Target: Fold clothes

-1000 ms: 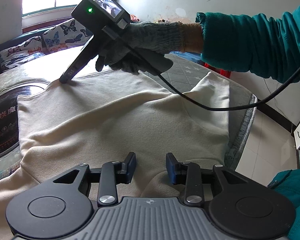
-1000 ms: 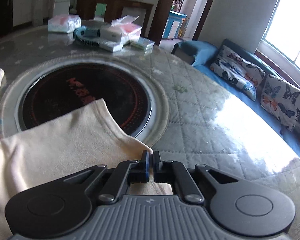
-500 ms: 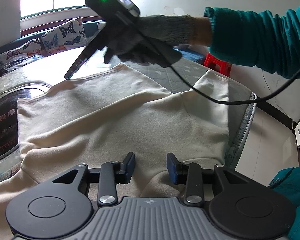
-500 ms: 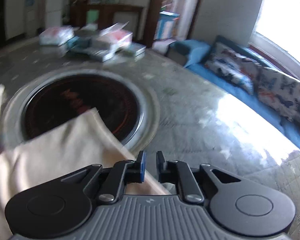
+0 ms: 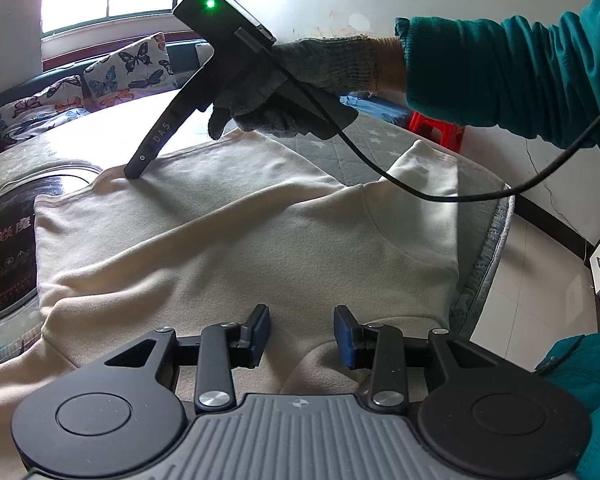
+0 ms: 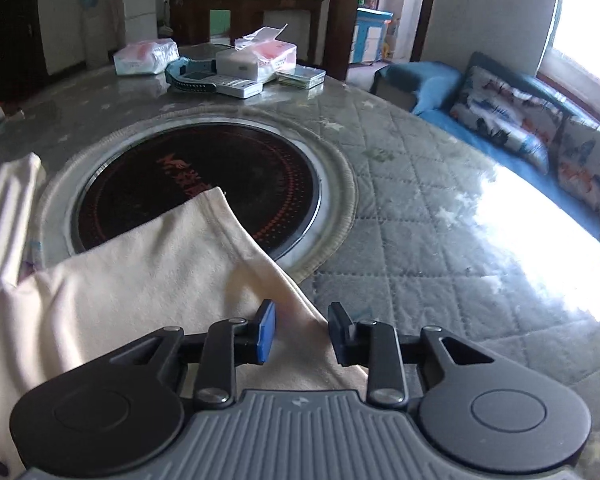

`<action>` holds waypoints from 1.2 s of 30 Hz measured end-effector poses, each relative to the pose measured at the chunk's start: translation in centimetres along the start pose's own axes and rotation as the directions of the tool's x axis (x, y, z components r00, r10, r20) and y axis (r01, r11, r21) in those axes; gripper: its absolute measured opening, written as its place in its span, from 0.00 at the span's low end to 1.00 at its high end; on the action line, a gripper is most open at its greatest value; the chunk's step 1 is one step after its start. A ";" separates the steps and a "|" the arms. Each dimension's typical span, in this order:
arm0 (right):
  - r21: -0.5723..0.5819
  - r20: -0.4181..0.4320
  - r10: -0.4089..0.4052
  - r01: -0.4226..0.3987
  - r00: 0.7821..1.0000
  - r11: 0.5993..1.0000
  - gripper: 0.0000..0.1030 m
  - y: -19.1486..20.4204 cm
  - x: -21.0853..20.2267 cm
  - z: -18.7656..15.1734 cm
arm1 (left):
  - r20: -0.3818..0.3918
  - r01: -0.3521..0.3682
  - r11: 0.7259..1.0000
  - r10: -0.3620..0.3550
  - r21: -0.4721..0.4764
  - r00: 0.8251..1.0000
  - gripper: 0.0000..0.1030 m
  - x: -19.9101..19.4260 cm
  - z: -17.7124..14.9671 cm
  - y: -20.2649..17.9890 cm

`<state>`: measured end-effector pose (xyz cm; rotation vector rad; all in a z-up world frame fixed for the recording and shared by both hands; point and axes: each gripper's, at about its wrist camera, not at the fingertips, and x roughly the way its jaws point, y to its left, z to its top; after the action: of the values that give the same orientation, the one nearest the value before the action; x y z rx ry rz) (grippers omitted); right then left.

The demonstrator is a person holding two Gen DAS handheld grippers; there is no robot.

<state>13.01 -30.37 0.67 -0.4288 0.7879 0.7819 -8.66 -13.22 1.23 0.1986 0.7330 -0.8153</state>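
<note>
A cream garment [image 5: 236, 248] lies spread on the round table, partly folded, with a sleeve end toward the far right [image 5: 424, 164]. My left gripper [image 5: 301, 334] is open and empty, low over the garment's near part. My right gripper [image 6: 300, 330] is open just above the garment's far edge [image 6: 160, 280]; in the left wrist view its tip [image 5: 134, 170] rests at that edge, held by a gloved hand [image 5: 300, 80].
A dark round hotplate [image 6: 204, 196] is set in the middle of the quilted table cover [image 6: 420, 248]. Tissue packs and boxes [image 6: 236, 68] sit at the far side. A sofa with butterfly cushions [image 6: 520, 120] stands beyond. The table edge [image 5: 496, 236] drops to the floor at right.
My right gripper was shut on the garment's edge, then opened and let it go, lifting and coming back down at the edge. My left gripper stayed open and still.
</note>
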 end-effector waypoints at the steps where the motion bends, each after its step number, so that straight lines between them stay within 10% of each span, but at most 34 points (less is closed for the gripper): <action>1: 0.004 -0.001 0.013 -0.013 1.000 1.000 0.21 -0.2 0.0 0.0 | 0.000 0.000 1.000 0.000 0.000 1.000 0.38 0.0 0.0 0.0; 3: -0.004 0.004 0.015 -0.015 1.000 1.000 0.07 -0.1 -0.1 0.1 | 0.001 0.001 1.000 -0.001 0.000 1.000 0.38 0.0 0.0 0.0; 17: -0.211 0.104 -0.288 0.304 0.952 0.929 0.03 4.1 -0.1 1.5 | 0.001 -0.002 1.000 0.002 0.002 1.000 0.38 0.1 0.0 -0.2; 25: 0.031 0.076 -0.221 0.219 0.972 0.975 0.07 1.5 -2.8 0.4 | 0.003 0.019 0.999 -0.019 -0.027 1.000 0.40 -0.2 0.3 0.3; 36: 0.254 -0.051 -0.276 0.280 0.960 0.926 0.07 -1.9 -6.8 -7.7 | 0.025 -0.178 0.959 0.188 -0.219 0.982 0.41 -2.1 1.4 6.6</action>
<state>7.85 -39.40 1.04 -0.3021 0.8095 0.4034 -4.16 -8.10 2.93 0.0506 0.7424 -0.5574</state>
